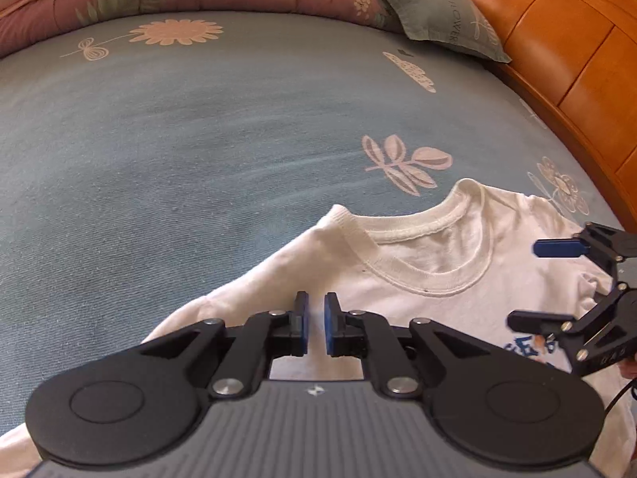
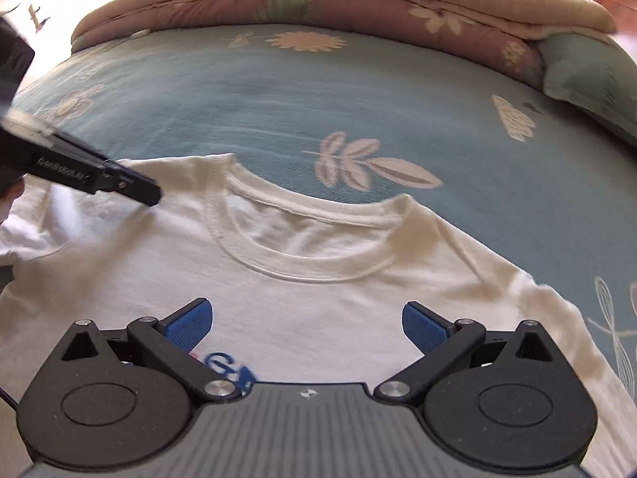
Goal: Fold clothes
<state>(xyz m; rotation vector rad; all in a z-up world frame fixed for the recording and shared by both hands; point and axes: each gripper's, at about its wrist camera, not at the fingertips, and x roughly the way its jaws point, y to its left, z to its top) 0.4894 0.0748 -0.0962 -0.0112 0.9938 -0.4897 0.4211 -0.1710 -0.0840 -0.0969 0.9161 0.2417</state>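
A white T-shirt (image 2: 318,298) lies flat on a bed, its neckline (image 2: 306,235) toward the far side, over a blue floral bedsheet (image 1: 179,139). The left gripper (image 1: 315,324) is over the shirt's left shoulder, its jaws narrow with a thin gap; whether they pinch any cloth cannot be told. The right gripper (image 2: 306,328) hovers over the chest just near of the collar, jaws wide and empty. A folded pink quilt (image 2: 338,0) and a pillow (image 1: 442,20) lie at the far edge, beside a wooden headboard (image 1: 557,59).
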